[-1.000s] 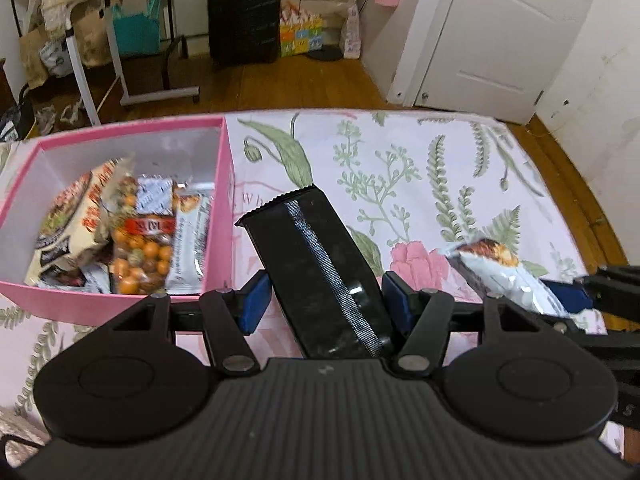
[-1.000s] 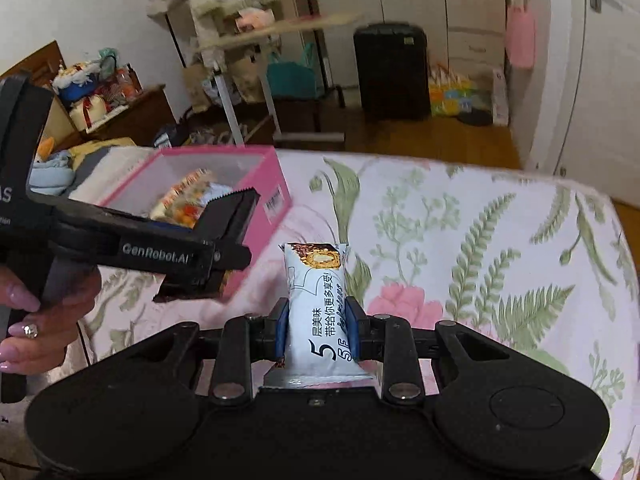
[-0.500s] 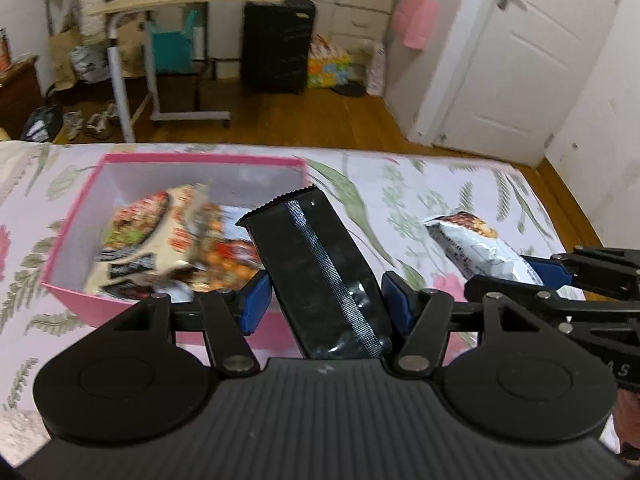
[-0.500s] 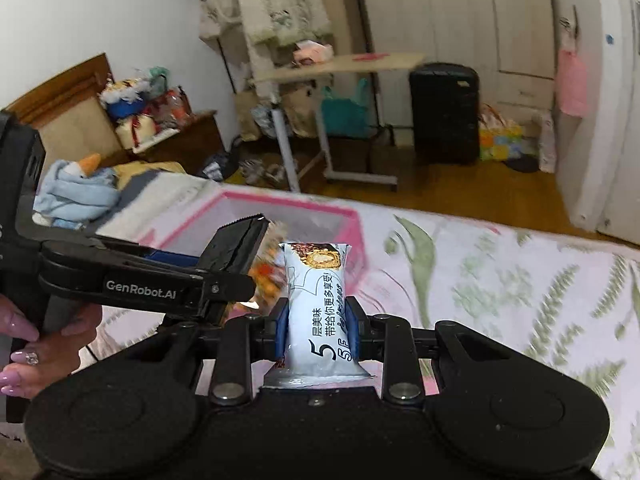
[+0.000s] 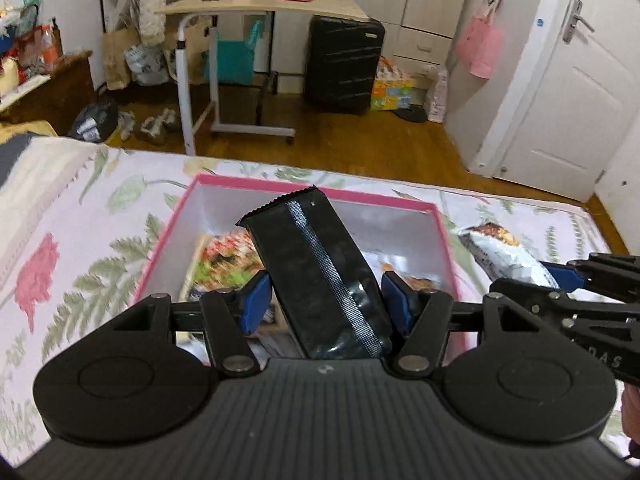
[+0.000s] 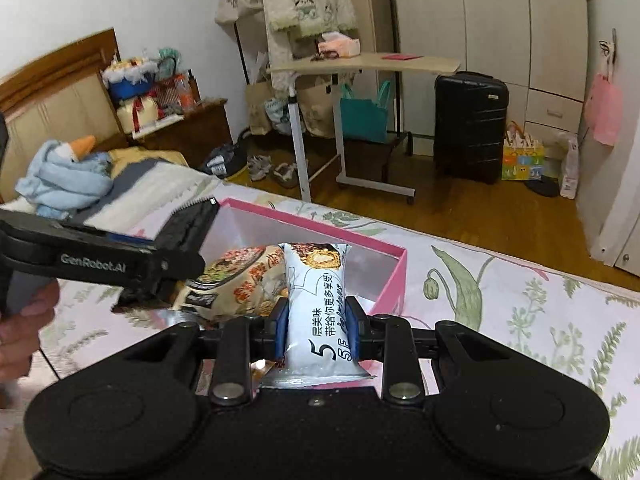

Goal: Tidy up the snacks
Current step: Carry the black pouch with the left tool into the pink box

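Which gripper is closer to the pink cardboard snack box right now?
Left. The left gripper, shut on the black snack packet, hangs over the pink cardboard snack box. The right gripper, shut on the white snack bar, sits by its right wall.

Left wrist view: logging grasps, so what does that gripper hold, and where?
The left gripper clamps the black snack packet across its lower half.

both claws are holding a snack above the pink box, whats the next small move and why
Probably open the left claw to drop the black packet. It hangs over the open pink box, where other snacks already lie, with the right claw gripping the white bar beside it.
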{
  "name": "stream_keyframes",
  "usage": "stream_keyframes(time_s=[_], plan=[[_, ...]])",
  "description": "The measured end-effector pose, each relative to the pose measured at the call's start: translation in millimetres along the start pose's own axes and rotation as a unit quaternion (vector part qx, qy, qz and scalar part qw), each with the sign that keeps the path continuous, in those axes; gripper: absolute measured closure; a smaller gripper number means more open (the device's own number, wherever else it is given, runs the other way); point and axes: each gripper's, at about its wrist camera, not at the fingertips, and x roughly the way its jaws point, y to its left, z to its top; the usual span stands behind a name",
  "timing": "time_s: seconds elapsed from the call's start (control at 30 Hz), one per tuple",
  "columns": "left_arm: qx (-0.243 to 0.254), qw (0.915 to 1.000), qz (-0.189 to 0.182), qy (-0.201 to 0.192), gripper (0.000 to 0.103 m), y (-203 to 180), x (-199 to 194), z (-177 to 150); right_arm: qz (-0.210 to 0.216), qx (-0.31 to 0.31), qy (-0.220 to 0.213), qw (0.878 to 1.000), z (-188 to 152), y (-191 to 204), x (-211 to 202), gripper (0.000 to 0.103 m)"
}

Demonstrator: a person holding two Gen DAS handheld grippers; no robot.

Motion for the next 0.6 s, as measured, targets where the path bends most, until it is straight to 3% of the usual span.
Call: stream_keyframes(time_s=[0.4,0.6], plan=[[-0.004,0.9989,-0.020,0.043,0.044,33.2,59.0,-10.3,0.027,0.016,0.051,0.998,-5.7,25.3,75.1,0.071],[-0.004,0.9993,-0.015,0.033,0.040,34.1,67.7,-17.1,0.028,0.025,0.047,0.998,-8.5,32.5,90.9,0.067]])
